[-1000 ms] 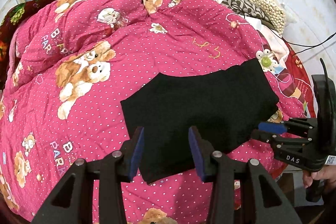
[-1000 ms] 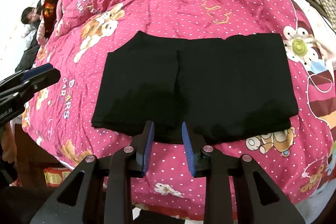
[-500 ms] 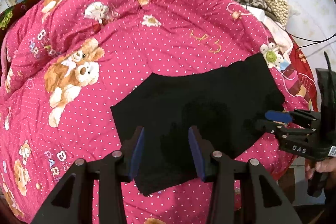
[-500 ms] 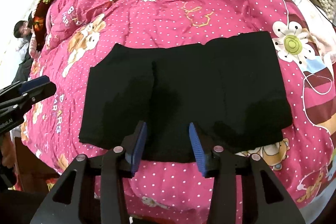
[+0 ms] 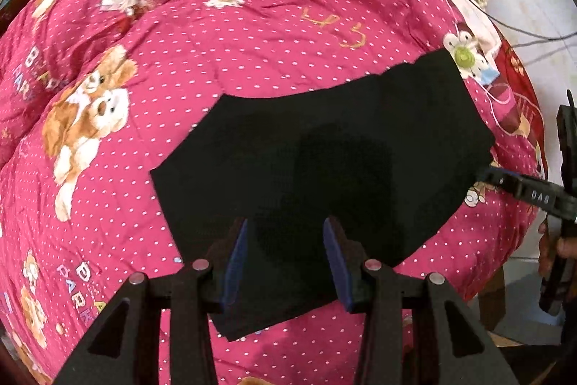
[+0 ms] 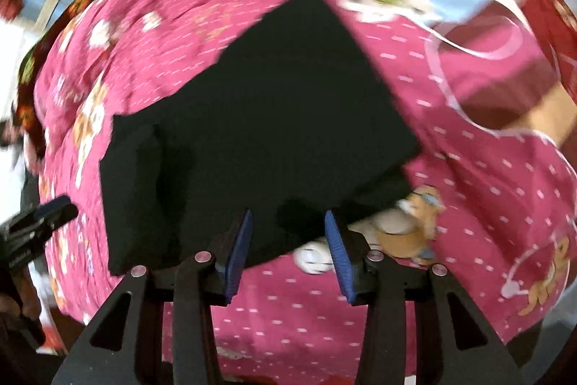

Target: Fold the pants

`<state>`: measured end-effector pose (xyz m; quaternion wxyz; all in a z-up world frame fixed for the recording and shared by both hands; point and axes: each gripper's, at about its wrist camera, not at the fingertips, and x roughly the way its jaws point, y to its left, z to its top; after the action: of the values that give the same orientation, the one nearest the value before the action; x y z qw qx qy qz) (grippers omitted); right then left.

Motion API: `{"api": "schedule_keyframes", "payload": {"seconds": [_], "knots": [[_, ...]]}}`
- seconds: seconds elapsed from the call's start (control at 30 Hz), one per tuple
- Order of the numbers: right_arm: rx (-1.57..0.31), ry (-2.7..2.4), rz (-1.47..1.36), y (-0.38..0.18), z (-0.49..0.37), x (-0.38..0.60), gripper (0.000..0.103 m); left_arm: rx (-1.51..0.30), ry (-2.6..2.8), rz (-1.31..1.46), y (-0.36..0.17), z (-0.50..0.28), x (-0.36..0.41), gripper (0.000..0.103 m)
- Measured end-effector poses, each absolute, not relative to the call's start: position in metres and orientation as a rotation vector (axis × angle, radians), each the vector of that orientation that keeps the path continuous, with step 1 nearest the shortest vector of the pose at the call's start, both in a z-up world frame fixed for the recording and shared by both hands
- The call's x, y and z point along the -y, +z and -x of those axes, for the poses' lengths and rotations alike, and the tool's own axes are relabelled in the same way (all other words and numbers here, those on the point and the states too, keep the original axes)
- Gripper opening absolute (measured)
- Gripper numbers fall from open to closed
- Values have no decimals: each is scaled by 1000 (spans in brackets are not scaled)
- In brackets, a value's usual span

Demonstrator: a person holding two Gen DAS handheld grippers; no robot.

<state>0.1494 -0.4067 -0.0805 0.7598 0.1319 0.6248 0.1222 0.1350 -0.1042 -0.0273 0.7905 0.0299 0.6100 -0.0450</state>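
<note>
Both tongs [image 5: 285,258] [image 6: 288,251] gape over pants [image 5: 324,168] on quilt [image 5: 216,60]

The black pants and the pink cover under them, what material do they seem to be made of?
The black pants look like a soft matte textile, perhaps knit or cotton: no shine, limp flat layers. The weave is too dark to tell. The pink cover looks like printed quilted cloth, probably cotton or polyester: puffy creases, white dots, cartoon bears.

Both wrist views look closely down over the same black pants [image 5: 324,168] from opposite ends.
</note>
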Motion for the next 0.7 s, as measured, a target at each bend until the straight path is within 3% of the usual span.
{"api": "schedule_keyframes", "payload": {"seconds": [0.27, 0.7], "knots": [[-1346, 190, -427, -91, -142, 452, 51, -1331, -129, -112, -30, -140, 128, 45], [-1330, 226, -646, -116, -172, 465, 53, -1372, -81, -128, -32, -131, 133, 45]]}}
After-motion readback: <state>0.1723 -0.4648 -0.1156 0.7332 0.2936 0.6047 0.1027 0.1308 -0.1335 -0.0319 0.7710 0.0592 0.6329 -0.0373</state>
